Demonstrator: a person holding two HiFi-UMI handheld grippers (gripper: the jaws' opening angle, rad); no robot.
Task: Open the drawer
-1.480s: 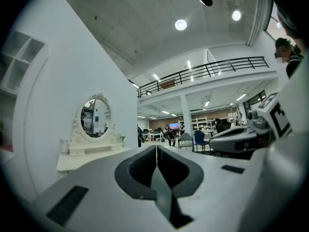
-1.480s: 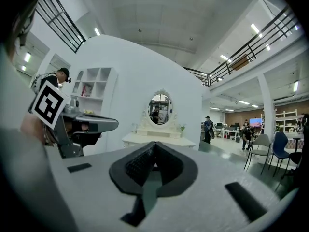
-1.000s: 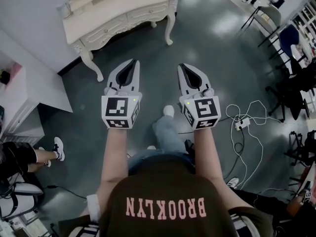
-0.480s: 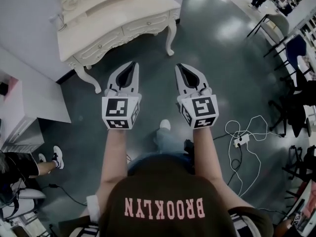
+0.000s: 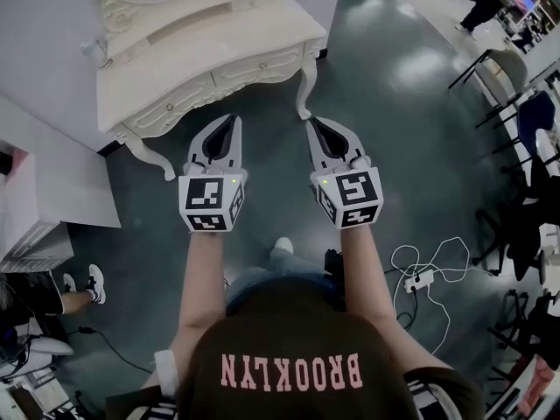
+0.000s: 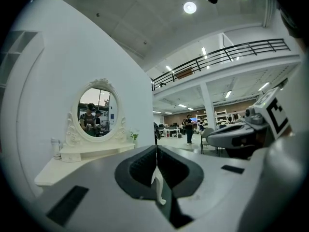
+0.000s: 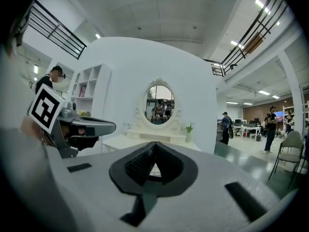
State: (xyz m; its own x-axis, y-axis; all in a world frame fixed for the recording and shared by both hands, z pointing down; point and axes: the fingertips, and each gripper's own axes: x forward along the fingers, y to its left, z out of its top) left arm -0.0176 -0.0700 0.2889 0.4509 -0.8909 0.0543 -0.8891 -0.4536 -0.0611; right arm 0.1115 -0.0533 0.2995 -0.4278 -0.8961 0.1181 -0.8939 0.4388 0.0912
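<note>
A white ornate dressing table [image 5: 201, 38] with an oval mirror [image 6: 98, 111] stands ahead against the wall. Its front carries two drawer fronts [image 5: 179, 103], both closed. In the head view my left gripper [image 5: 234, 119] and right gripper [image 5: 309, 121] are held side by side, level, short of the table's front edge and touching nothing. Both are shut with nothing between the jaws. The left gripper view shows the shut tips [image 6: 157, 146] aimed past the table's right leg. From the right gripper view the shut tips [image 7: 154, 143] point at the table top [image 7: 130, 140] below the mirror [image 7: 160, 104].
A white shelf unit [image 5: 35, 208] stands at the left, with a seated person's feet [image 5: 87, 280] beside it. Cables and a power strip [image 5: 418, 278] lie on the dark floor at the right. Chairs [image 5: 525, 121] and other people stand farther right.
Both grippers have travelled forward together with the person. The dressing table has come closer, and its front edge now lies just ahead of the tips. The jaws stayed shut.
</note>
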